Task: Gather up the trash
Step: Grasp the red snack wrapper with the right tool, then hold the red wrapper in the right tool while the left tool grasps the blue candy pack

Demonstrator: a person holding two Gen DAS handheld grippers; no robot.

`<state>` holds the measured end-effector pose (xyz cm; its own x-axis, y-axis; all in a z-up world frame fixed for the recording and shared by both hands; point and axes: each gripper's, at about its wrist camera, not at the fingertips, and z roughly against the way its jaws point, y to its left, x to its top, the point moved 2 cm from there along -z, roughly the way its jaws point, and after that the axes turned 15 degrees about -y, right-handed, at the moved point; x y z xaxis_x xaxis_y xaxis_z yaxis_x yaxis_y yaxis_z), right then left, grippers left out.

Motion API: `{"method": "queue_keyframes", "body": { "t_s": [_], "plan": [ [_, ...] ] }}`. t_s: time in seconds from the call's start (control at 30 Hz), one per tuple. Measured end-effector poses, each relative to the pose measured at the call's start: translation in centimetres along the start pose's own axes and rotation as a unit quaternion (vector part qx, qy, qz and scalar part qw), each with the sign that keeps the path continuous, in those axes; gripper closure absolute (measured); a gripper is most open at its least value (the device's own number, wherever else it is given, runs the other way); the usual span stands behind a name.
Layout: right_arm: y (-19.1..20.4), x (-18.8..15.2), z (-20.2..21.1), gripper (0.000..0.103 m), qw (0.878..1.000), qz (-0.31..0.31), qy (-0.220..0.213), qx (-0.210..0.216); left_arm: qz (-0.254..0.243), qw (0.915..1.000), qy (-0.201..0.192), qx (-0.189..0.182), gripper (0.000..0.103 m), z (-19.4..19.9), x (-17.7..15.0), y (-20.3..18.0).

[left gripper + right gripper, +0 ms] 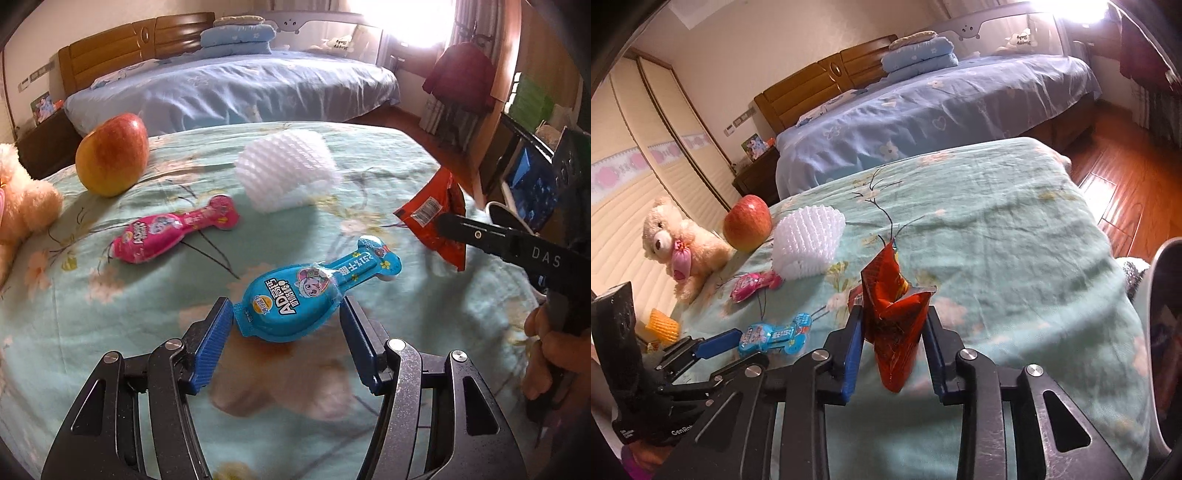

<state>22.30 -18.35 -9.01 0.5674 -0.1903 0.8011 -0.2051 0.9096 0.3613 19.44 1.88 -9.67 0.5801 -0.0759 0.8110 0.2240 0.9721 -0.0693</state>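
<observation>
Left claw (286, 328) clamped blue snack packet (314, 295) by wide end, just above green bedspread (369, 166). Right claw (894, 343) clamped crumpled red wrapper (895, 314), upright. Pink packet (173, 230), white foam net (288, 173), apple (112, 153) lay behind. Risk: glossy blue packet slipping from shallow pinch. Bedspread's right half bare; bed edge, wood floor beyond.

Both wrist views look down closely, sharing the bedspread (369, 155).
</observation>
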Motion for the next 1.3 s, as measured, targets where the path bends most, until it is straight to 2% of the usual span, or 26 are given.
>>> {"method": "queue_keyframes", "body": {
  "t_s": [0.27, 0.77, 1.3],
  "plan": [
    [-1.8, -0.5, 3.8, 0.072, 1.000, -0.021, -0.014, 0.000, 0.004, 0.9998, -0.007, -0.016, 0.043, 0.9, -0.1, -3.2],
    [-6.3, -1.4, 9.6, 0.072, 0.997, -0.056, -0.046, -0.036, -0.013, 0.9987, -0.009, -0.049, 0.043, 1.4, -0.1, -9.5],
    [-9.9, -2.4, 13.8, 0.071, 0.992, -0.079, -0.071, -0.071, -0.039, 0.9964, -0.015, -0.074, 0.043, 1.8, 0.1, -14.7]
  ]
}}
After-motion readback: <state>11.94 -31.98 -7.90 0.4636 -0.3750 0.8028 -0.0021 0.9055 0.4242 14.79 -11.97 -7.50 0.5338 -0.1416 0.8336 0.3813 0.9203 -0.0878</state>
